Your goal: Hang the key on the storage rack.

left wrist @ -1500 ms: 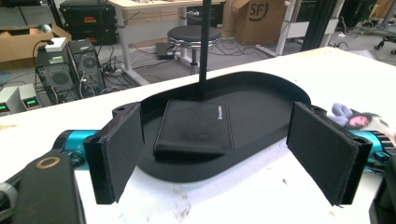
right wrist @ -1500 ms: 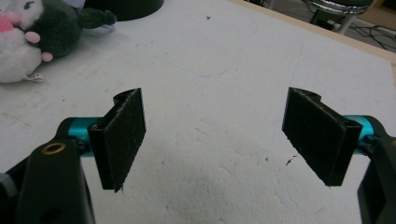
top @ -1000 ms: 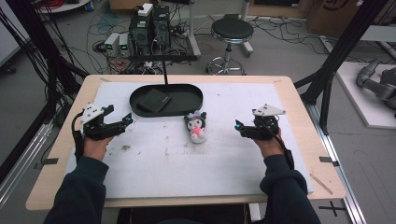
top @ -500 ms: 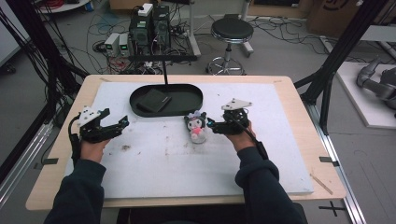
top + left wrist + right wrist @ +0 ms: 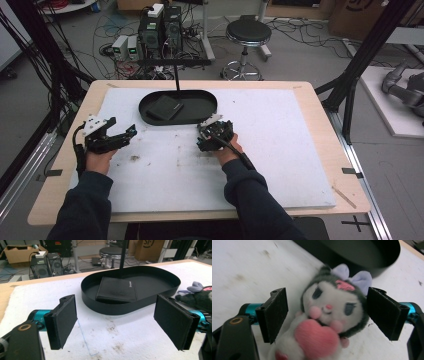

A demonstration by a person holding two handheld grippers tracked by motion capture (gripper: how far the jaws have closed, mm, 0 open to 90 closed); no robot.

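Jaws of the right gripper (image 5: 328, 315), just widened, are spread around the plush toy (image 5: 329, 315) (unpressed) near the tray (image 5: 210, 112); the left gripper (image 5: 122, 320) is held open, empty.

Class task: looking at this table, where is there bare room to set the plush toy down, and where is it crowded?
Free: the white mat right of the right tongs, and the patch between them and the left tongs. Inside the black tray, the right half is bare. Crowded: its left half, under the wallet.
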